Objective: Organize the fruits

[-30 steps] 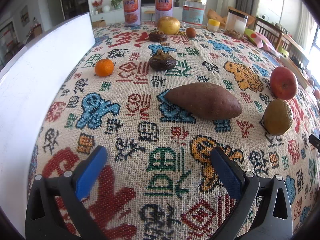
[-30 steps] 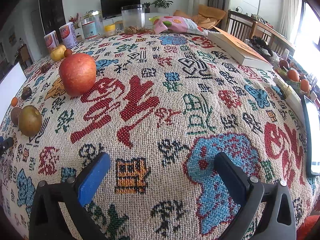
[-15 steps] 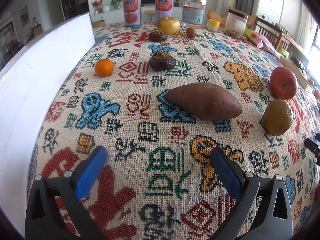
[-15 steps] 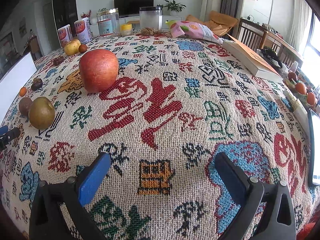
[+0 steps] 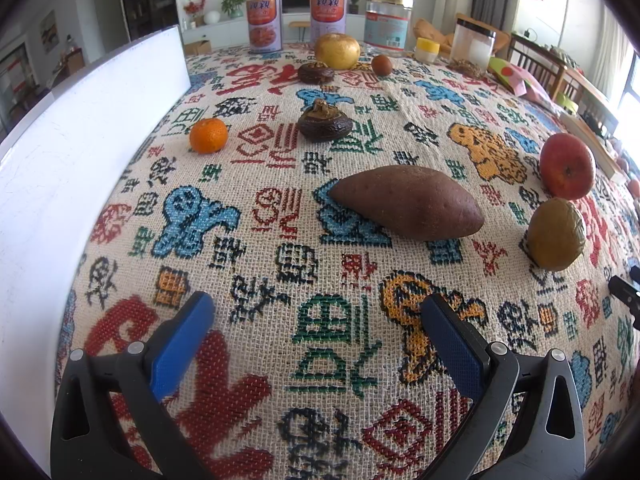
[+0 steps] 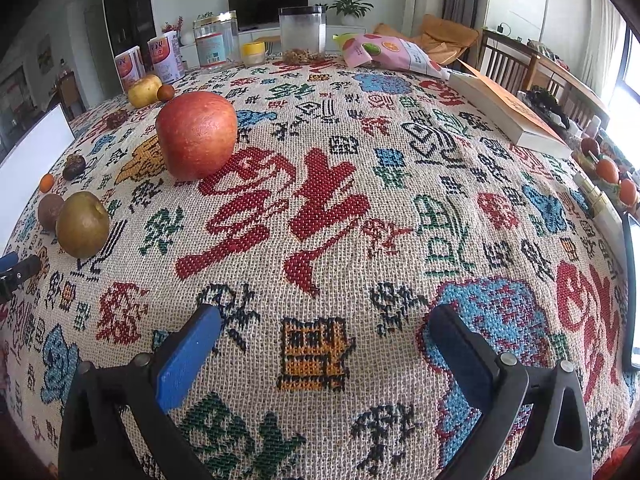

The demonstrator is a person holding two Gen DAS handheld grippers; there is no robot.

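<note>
Right wrist: red apple nearer

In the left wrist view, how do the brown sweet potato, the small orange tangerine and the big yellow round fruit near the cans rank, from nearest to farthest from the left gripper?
1. The brown sweet potato, ahead and slightly right of the open left gripper.
2. The small orange tangerine, farther back on the left, near the white board.
3. The big yellow round fruit, at the far end, before the cans.

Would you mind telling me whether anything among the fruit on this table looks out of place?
Yes: a sweet potato lies among the fruit, between the tangerine and the red apple. It is a root vegetable, not a fruit.
</note>
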